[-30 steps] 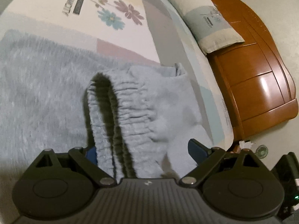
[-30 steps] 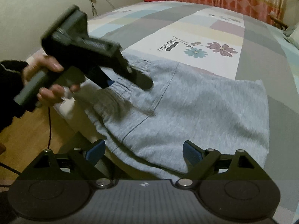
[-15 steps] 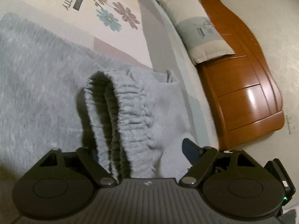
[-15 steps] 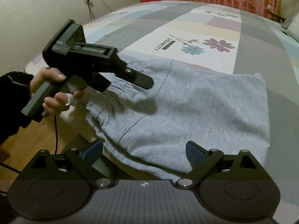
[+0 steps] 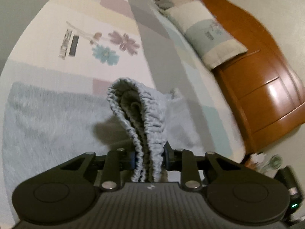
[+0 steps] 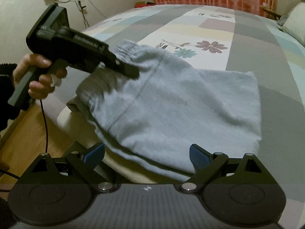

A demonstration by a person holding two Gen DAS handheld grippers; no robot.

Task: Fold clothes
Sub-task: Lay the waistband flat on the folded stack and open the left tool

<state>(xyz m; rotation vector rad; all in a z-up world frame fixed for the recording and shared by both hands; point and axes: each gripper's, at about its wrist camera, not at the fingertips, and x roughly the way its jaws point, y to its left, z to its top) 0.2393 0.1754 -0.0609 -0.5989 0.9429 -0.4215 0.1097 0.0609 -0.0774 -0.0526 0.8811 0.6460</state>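
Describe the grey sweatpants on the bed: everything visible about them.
The grey sweatpants are soft, fleecy knit with a gathered elastic waistband and a stitched seam. They lie mostly flat on the patchwork bedspread, near its edge. The left claw is shut on the waistband, lifting it. The right claw is open, at the near hem.

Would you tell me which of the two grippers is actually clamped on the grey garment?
The left gripper: it is shut on the elastic waistband, lifting it. The right gripper is open, empty, near the garment's edge.

Bare bedspread [image 6: 253, 43] lies open beyond the sweatpants [image 6: 171, 103]; pillow [image 5: 207, 38] flanks it.
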